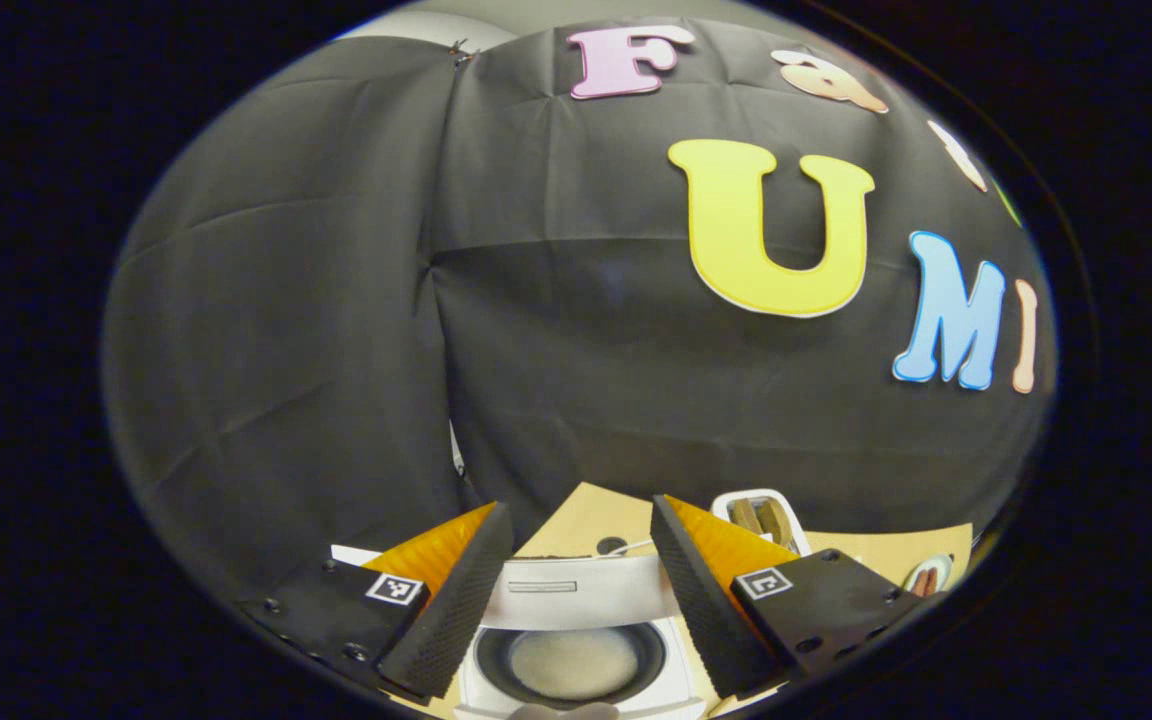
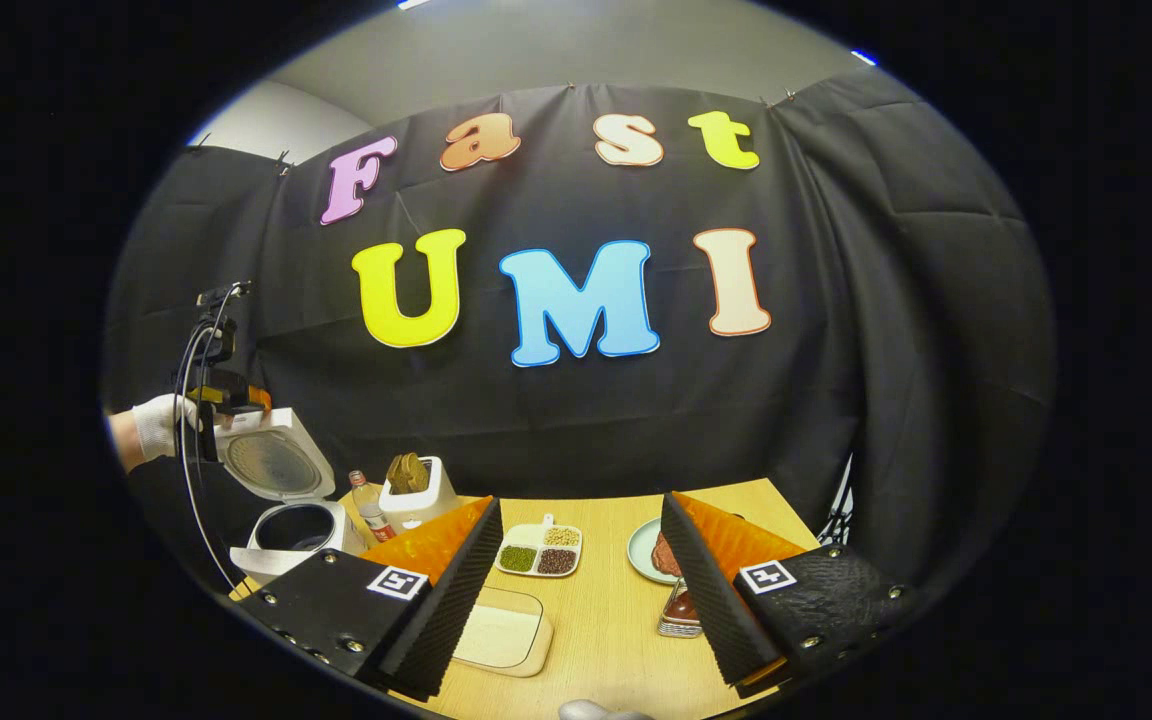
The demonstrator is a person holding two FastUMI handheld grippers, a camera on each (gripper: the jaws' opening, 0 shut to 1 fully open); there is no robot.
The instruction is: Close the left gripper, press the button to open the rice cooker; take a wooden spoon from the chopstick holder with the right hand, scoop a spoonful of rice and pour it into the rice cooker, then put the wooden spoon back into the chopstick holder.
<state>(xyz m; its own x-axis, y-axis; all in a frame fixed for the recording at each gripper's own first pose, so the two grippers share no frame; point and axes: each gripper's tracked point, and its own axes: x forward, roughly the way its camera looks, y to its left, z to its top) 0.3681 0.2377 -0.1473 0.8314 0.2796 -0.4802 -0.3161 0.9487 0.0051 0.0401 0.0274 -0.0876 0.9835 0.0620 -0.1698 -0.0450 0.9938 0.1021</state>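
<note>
Rice cooker (image 2: 286, 500) lid already up at the tabletop's left edge, both grippers' jaws stand apart and empty, right gripper (image 2: 581, 600) free to fetch the wooden spoon (image 2: 409, 470)

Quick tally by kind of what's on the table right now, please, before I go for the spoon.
Rice cooker, lid up: 1
Chopstick holder with wooden utensils: 1
Bottle: 1
Divided dish of grains: 1
Round plate: 1
Shallow tray of rice: 1
Small glass dish: 1
Total: 7
</note>
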